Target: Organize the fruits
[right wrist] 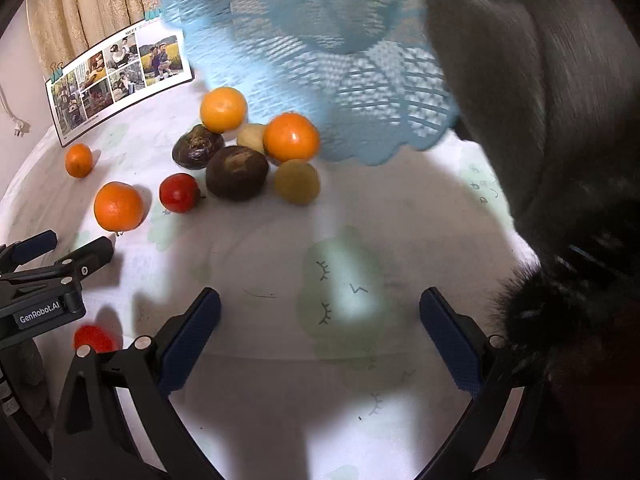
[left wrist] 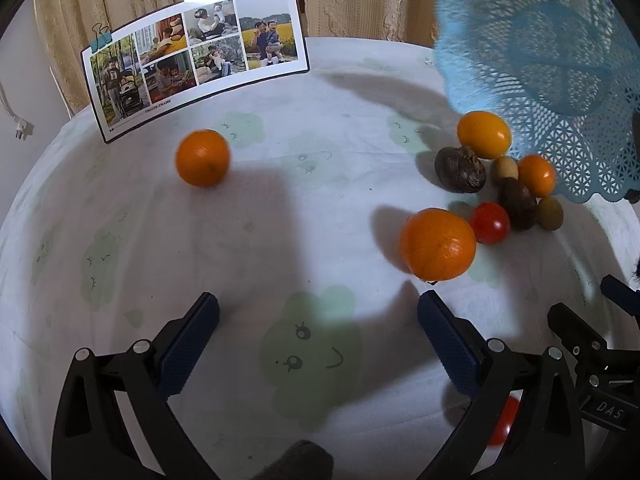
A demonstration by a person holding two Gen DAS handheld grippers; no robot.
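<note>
Several fruits lie loose on the white tablecloth. One orange (left wrist: 203, 157) sits alone at the far left; it shows small in the right wrist view (right wrist: 79, 160). A bigger orange (left wrist: 438, 244) lies just beyond my left gripper's right finger, beside a red tomato (left wrist: 489, 223). A pile holds a yellow-orange fruit (right wrist: 223, 109), two dark brown fruits (right wrist: 237, 173), two greenish ones (right wrist: 297, 181) and a small orange (right wrist: 291, 137). A blue mesh basket (right wrist: 340, 60) hangs tilted above the pile. My left gripper (left wrist: 318, 314) and right gripper (right wrist: 320, 312) are open and empty.
A photo collage card (left wrist: 192, 56) stands clipped at the table's far left, with curtains behind. Another red tomato (right wrist: 93, 338) lies near the table's front edge between the grippers. A dark sleeve (right wrist: 560, 120) fills the right side of the right wrist view.
</note>
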